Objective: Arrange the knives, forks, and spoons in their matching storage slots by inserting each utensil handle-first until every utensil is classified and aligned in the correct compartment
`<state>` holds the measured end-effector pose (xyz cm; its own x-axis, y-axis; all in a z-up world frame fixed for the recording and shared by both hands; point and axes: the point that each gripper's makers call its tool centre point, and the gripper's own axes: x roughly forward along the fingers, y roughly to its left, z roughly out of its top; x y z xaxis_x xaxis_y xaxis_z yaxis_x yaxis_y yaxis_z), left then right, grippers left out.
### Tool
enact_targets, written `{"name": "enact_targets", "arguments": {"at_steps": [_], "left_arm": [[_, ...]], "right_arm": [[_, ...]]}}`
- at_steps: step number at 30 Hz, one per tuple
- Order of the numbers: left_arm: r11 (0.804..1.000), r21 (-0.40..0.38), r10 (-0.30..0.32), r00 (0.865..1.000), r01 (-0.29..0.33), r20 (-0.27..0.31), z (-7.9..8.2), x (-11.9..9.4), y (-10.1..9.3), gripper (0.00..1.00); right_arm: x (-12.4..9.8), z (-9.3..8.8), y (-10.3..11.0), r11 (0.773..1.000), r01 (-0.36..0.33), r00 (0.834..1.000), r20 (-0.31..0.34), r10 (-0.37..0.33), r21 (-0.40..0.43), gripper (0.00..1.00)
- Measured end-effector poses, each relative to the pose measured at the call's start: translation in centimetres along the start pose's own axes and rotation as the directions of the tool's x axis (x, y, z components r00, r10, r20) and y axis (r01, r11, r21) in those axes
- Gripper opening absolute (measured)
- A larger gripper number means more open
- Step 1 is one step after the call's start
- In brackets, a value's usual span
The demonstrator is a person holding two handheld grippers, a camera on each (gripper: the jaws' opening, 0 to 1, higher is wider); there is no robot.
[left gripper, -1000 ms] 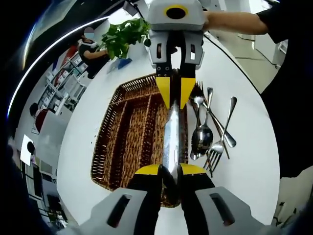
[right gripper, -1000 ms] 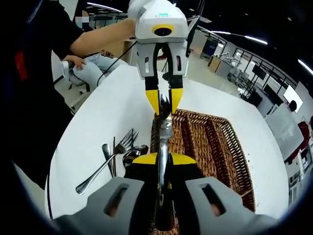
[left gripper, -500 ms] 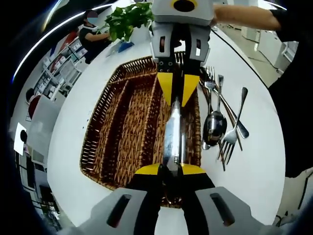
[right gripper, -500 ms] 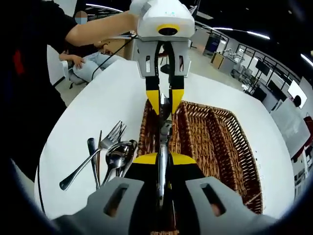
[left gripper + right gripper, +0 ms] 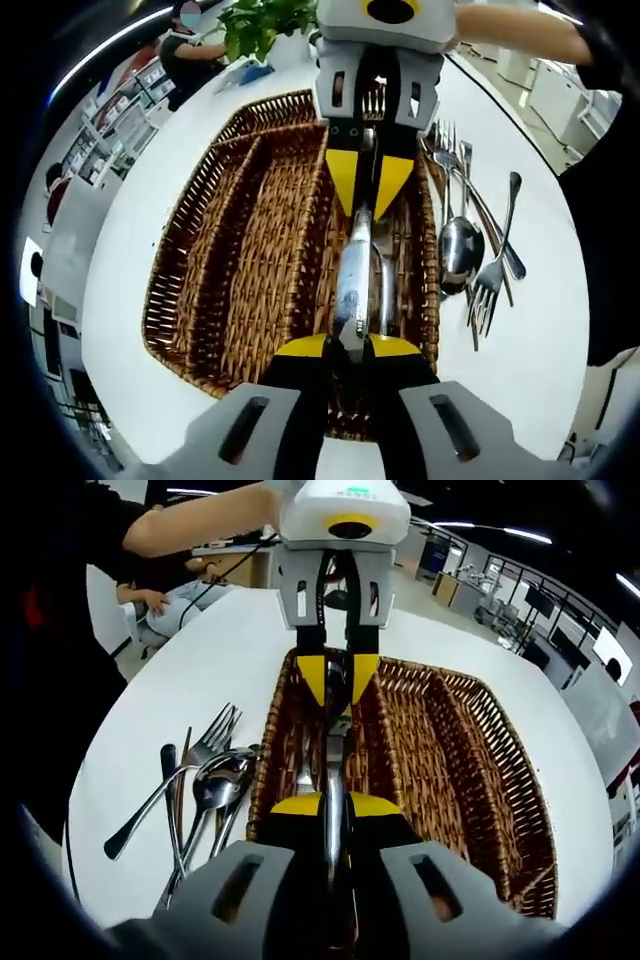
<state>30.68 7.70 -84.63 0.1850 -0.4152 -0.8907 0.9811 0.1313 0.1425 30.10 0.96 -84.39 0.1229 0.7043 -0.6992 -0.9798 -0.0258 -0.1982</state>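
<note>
A shiny metal knife (image 5: 350,275) hangs level between both grippers, low over the wicker tray's (image 5: 205,250) compartment nearest the loose cutlery. My left gripper (image 5: 346,345) is shut on its near end. My right gripper (image 5: 367,195) comes in from the top and is shut on the far end. In the right gripper view the same knife (image 5: 331,765) runs from my right gripper (image 5: 328,805) up to the left gripper (image 5: 337,675). Another utensil (image 5: 386,290) lies in that compartment beneath the knife. Loose forks and spoons (image 5: 475,250) lie on the white table beside the tray (image 5: 470,770).
The loose cutlery (image 5: 195,780) sits left of the tray in the right gripper view. A green plant (image 5: 262,15) stands beyond the tray's far end. A person's bare arm (image 5: 200,520) holds the left gripper. The round white table's edge (image 5: 110,300) runs close to the tray.
Both grippers have carried the knife lower and further over the tray's outer compartment. Both stay shut on it. The loose cutlery has not moved on the table.
</note>
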Motion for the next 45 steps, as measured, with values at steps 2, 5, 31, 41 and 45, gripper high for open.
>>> {"name": "enact_targets", "arguments": {"at_steps": [2, 5, 31, 41, 45], "left_arm": [[1.0, -0.003, -0.003, 1.0, 0.003, -0.005, -0.1, 0.2, 0.1, 0.12], [1.0, -0.006, -0.008, 1.0, 0.008, -0.008, -0.1, 0.5, 0.1, 0.12], [0.999, -0.018, -0.049, 0.996, 0.047, -0.073, -1.8, 1.3, 0.0, 0.17], [0.999, -0.033, 0.025, 0.999, -0.026, -0.036, -0.9, -0.4, 1.4, 0.19], [0.995, -0.06, 0.074, 0.997, -0.074, -0.001, -0.2, -1.3, 1.7, 0.2]], "right_arm": [[0.2, -0.3, -0.1, 1.0, 0.002, 1.0, -0.011, -0.002, -0.003, 0.07], [0.4, -0.7, -0.2, 1.0, 0.004, 1.0, -0.026, -0.004, 0.011, 0.07], [0.1, 0.2, -0.4, 0.994, 0.028, 0.999, 0.015, -0.03, 0.103, 0.06], [-2.2, 2.1, -1.8, 0.963, 0.119, 0.984, 0.105, -0.147, 0.241, 0.14], [-3.2, 2.7, -1.9, 0.941, 0.155, 0.97, 0.133, -0.202, 0.302, 0.19]]}}
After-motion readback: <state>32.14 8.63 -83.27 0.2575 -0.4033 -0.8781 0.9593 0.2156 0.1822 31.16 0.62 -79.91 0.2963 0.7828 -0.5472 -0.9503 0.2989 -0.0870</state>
